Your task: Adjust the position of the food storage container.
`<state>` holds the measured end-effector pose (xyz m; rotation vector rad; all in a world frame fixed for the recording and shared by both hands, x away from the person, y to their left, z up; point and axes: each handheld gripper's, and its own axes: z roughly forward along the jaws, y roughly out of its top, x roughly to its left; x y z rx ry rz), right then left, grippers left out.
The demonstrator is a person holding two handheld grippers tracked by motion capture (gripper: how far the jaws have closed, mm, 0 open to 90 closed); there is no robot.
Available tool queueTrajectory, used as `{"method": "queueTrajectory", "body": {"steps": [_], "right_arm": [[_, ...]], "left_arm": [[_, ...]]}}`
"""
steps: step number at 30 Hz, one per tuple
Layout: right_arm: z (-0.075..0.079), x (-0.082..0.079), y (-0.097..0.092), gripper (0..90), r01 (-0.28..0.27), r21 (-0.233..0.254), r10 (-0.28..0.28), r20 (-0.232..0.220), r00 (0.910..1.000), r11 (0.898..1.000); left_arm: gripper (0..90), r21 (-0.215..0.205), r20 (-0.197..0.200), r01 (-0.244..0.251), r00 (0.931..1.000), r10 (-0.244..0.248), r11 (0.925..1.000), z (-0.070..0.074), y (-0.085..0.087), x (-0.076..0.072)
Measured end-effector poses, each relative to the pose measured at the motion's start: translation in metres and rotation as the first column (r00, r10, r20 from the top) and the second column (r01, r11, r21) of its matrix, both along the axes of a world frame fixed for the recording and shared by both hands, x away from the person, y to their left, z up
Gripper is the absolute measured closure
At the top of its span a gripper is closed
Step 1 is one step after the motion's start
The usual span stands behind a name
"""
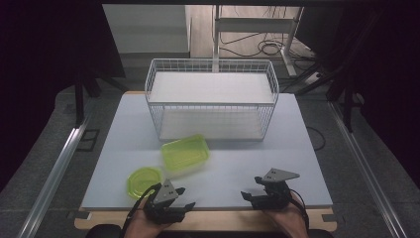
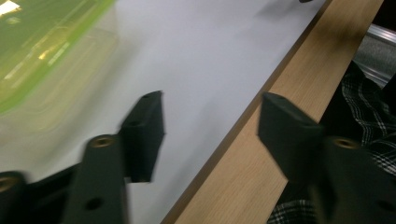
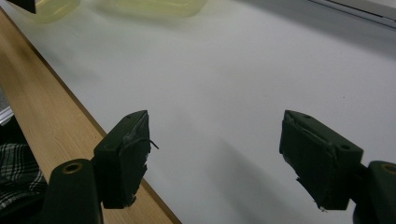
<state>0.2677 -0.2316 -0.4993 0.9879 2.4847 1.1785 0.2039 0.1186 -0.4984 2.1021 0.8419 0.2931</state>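
Two grippers rest at the near edge of the table point(image 1: 297, 148), one in each of the person's hands. The left gripper point(image 1: 182, 197) sits at the near left, just beside a round green lid point(image 1: 143, 179) that lies flat on the white top. In the left gripper view its jaws stand apart with nothing between them; one hangs over the white surface, the other over the wooden edge strip point(image 2: 280, 121), and the lid point(image 2: 42, 56) shows as a blurred green shape at the upper left. A checked sleeve or cloth point(image 2: 369, 107) shows past the table edge on the right of that view.

The right gripper point(image 1: 252, 188) sits at the near right, well apart from the lid and from the green tub point(image 1: 185, 152). In the right gripper view its jaws are spread wide over bare white table, holding nothing; the pads look worn and ragged at their edges. The tub point(image 3: 159, 6) and the lid point(image 3: 53, 8) show pale and far off along the top of that view.

The tub stands open on the table, just behind and to the right of the lid, near it; whether the two touch I cannot tell. Behind the tub, toward the far edge, stands a white wire basket point(image 1: 212, 67) with a flat white floor, empty of things.
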Motion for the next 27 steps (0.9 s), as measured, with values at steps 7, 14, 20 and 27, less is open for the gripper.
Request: {"method": "queueTrajectory", "body": {"steps": [7,14,20,27], "right_arm": [[0.001,-0.001,0.001,24.8,-0.004,-0.003,0.004,0.006,1.0000,1.000],[0.001,0.000,-0.003,26.3,0.011,0.025,-0.011,0.006,0.9999,1.000],[0.000,0.001,-0.003,26.4,0.012,0.031,-0.012,0.002,0.9999,0.999],[-0.001,0.001,-0.002,26.7,0.011,0.028,-0.011,-0.004,0.9999,1.000]], "left_arm": [[80.8,-0.007,-0.034,-0.061,0.9976,0.061,0.9981,0.013,0.027,-0.001],[90.0,0.037,-0.050,-0.123,0.9909,0.125,0.9917,0.012,0.047,-0.004],[90.0,0.042,-0.080,-0.168,0.9820,0.171,0.9848,0.008,0.060,-0.006],[90.0,0.022,-0.104,-0.208,0.9723,0.209,0.9778,0.002,0.070,-0.001]]}}
